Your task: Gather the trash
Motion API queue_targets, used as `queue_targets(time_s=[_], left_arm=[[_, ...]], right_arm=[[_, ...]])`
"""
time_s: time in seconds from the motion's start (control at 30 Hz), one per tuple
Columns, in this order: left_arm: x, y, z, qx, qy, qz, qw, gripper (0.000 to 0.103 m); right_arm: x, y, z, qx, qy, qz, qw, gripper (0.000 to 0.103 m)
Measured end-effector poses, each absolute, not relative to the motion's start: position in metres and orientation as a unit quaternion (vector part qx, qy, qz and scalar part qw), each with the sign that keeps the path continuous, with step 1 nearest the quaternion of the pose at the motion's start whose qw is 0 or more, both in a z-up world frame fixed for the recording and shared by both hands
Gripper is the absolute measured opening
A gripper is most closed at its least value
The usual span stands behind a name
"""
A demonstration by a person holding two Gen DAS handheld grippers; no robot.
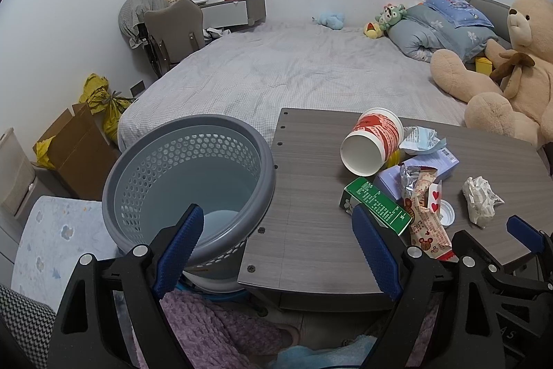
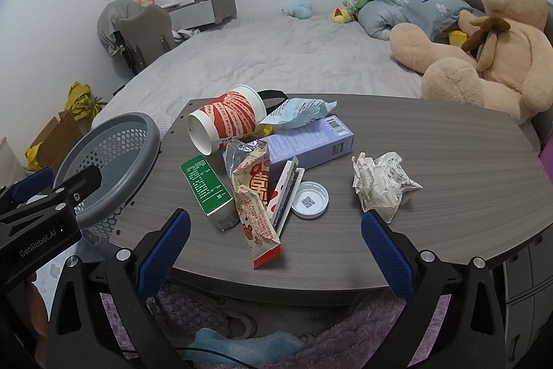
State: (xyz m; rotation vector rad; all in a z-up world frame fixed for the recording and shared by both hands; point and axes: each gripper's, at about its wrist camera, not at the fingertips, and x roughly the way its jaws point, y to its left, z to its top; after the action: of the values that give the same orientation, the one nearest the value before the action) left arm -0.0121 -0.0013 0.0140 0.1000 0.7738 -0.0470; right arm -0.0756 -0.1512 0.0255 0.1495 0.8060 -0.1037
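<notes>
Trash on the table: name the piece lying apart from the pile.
The crumpled white paper ball. It sits alone on bare wood, right of the white lid, while the rest overlaps in one heap.

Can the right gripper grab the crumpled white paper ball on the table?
Probably yes. The right gripper is open, and the crumpled white paper ball lies alone on the grey wooden table, just ahead of its right finger, with nothing covering it.
</notes>
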Motion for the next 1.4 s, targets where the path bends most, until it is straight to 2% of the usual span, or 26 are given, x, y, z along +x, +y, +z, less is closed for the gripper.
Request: queue_targets(time_s=[1.4], left_arm=[[-0.0131, -0.0029, 0.0137, 0.05, 0.376, -0.023, 0.925, 0.084]], right_arm=[[-0.0763, -0.154, 0.025, 0.077, 0.389, -0.049, 0.916, 0.097]])
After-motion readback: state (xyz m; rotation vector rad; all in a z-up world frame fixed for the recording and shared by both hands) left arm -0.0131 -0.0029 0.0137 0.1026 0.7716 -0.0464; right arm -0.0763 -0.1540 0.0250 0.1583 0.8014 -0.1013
